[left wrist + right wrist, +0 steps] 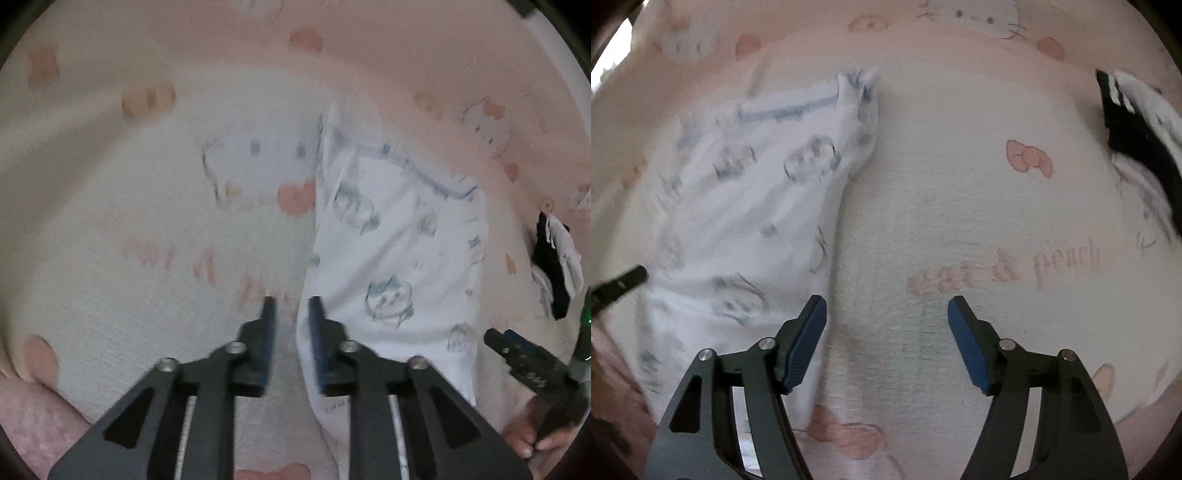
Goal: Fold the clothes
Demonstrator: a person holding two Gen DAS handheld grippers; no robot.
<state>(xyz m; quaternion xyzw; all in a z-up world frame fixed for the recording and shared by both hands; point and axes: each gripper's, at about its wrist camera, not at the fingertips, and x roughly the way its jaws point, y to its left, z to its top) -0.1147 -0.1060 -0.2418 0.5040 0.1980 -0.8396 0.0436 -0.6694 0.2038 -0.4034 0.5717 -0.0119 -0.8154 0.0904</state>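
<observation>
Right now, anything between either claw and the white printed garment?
Nothing visible. The white printed garment lies bare on the blanket, beside the left claw and the right claw, both open.

Home bedroom: cartoon-print blanket point(960, 206).

1. A bed covered by a pink blanket point(388, 62) printed with cartoon cats, bows and peach-coloured spots fills both views.
2. Over it lies a cream fleece spread point(960, 206) with a cat face, a pink bow and the pink word "peach".
3. A white garment point(399, 236) with blue-grey cartoon prints and a blue-trimmed edge lies flat on the spread, right of centre in the left wrist view and at left in the right wrist view.
4. A black-and-white piece of clothing point(1137, 140) lies crumpled at the right edge, well apart from the white garment.
</observation>
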